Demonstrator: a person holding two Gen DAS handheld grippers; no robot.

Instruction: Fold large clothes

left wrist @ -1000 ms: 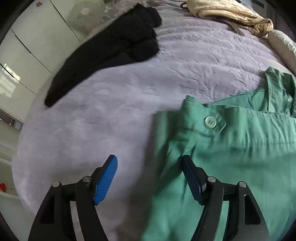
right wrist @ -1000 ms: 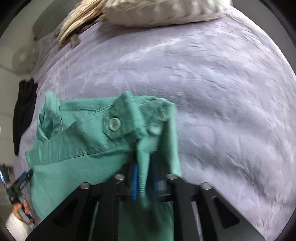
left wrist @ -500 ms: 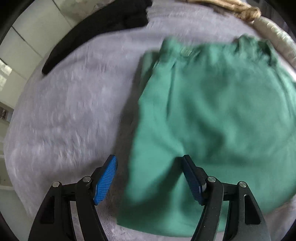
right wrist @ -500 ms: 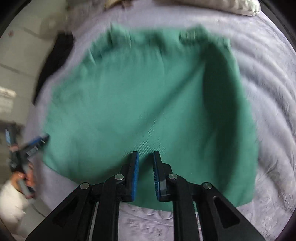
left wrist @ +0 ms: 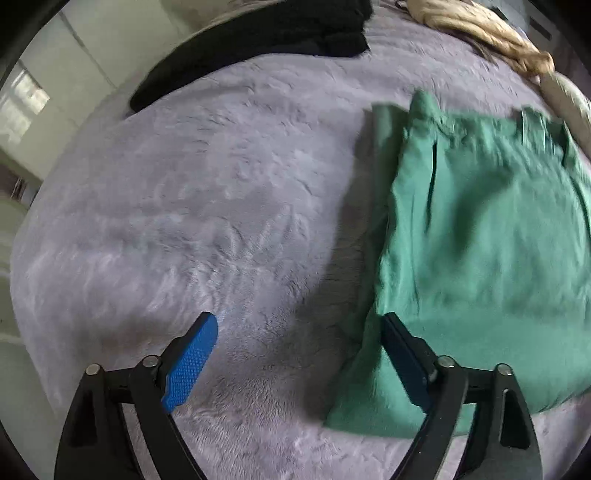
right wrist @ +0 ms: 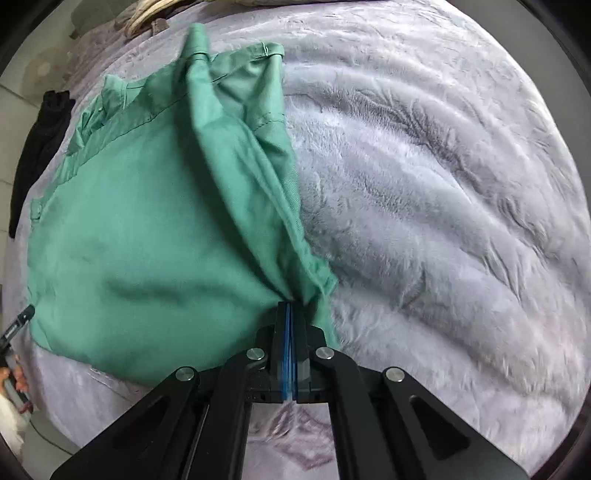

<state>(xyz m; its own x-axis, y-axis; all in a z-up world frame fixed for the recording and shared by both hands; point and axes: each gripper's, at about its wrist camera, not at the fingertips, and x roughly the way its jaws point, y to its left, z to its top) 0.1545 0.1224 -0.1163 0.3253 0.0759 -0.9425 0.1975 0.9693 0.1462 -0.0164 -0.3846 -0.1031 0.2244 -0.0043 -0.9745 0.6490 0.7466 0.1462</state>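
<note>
A green garment [left wrist: 480, 258] with a waistband and belt loops lies folded on the purple blanket [left wrist: 184, 221]. My left gripper [left wrist: 298, 321] hangs over the garment's near left edge. Its jaws are opening; the blue pads [left wrist: 195, 354] press on nothing, and the right finger overlaps the cloth edge. In the right wrist view the green garment [right wrist: 147, 229] spreads left of my right gripper [right wrist: 289, 306], which is shut on its bunched near right corner. A raised fold runs from the pinch up to the waistband.
A black garment [left wrist: 258, 40] lies at the far left of the bed, a beige cloth [left wrist: 480, 33] and a pillow [left wrist: 565, 96] at the far right. White cupboards [left wrist: 74, 74] stand beyond the bed. Bare blanket [right wrist: 443, 184] stretches right of the garment.
Both grippers drew back from the waistband to the garment's near edge. The right one let go, then shut on the near right corner. The left one slid left and spread wider.
</note>
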